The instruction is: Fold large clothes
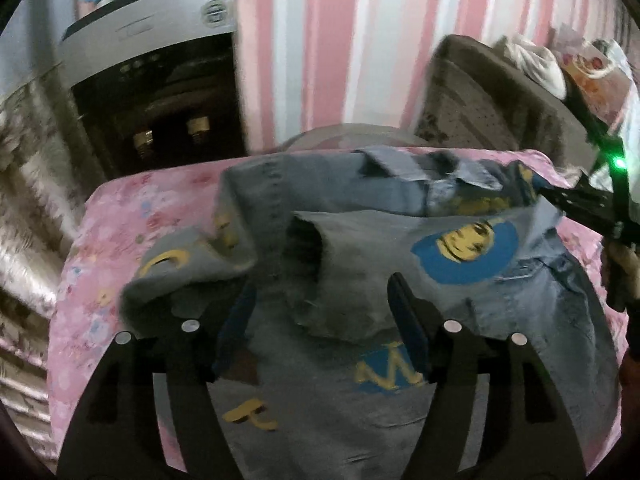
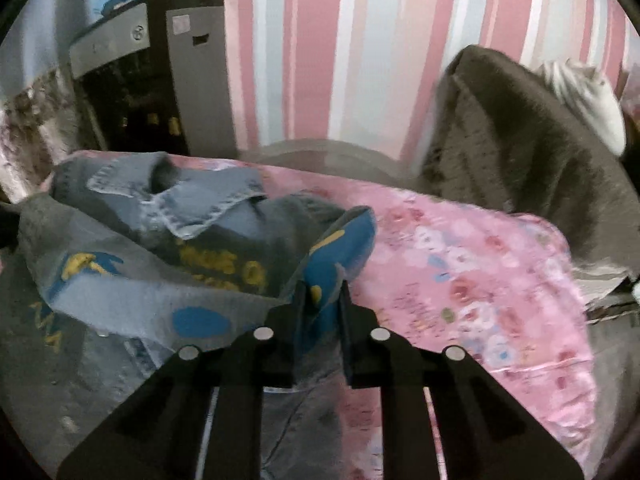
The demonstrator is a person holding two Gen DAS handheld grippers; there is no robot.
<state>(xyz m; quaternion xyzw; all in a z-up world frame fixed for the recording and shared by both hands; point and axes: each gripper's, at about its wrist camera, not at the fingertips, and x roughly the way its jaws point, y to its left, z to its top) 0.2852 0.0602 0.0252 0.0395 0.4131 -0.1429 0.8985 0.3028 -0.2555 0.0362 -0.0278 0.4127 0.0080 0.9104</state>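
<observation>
One denim jacket (image 1: 360,360) spread over a surface under a pink floral cover (image 1: 120,216), collar (image 2: 188,204) toward the striped wall (image 1: 360,40). Probably early to midway through the fold: one sleeve (image 1: 320,272) brought across the front, cuff opening facing the left camera, the other side bunched and lifted, hem and body not yet squared or doubled over. No neat rectangle yet; likely left to do are laying the raised side flat, then folding the body in half.

Left tool (image 1: 324,316) spread wide, hovering over the jacket's middle with the sleeve between the fingers, gripping nothing as far as visible. Right tool (image 2: 322,300) nearly closed, clamped on a fold of the jacket's edge bearing a blue and yellow print, held up off the cover. Seen from the left view, only its dark frame with a green light at the right border.

Counted: one jacket, one collar, one sleeve cuff in plain sight, two tools, one pink cover. Behind: one dark cabinet (image 1: 160,112) at left, one brown blanket (image 2: 520,140) draped at right, a pale bundle on it, too blurred to name.
</observation>
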